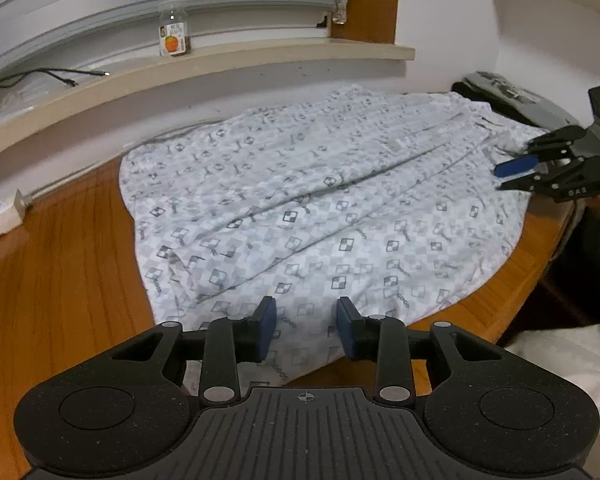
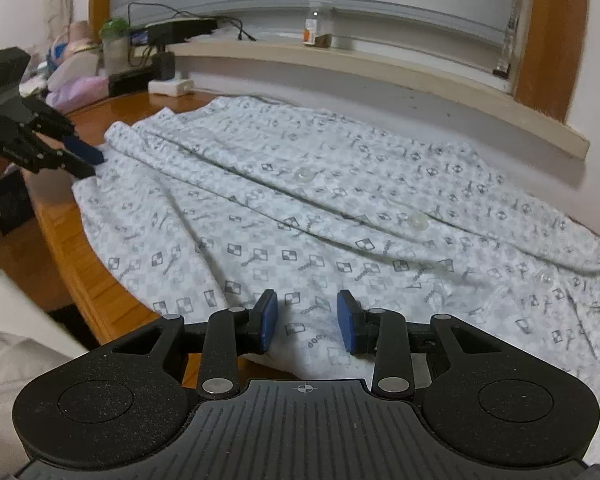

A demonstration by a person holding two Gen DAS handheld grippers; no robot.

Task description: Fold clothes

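Shirt lies spread flat on the table, long axis side to side. Each gripper, left and right (jaws wide, empty), hovers over the near hem at 12 o'clock.

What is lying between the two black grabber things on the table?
Only the patterned shirt. In the right wrist view it spreads from the right gripper to the left gripper, with nothing else on it.

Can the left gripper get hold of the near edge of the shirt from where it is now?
Probably yes. The left gripper is open, its fingers spread just over the shirt near its front edge, with nothing between them and the cloth. The right gripper is off at the other end.
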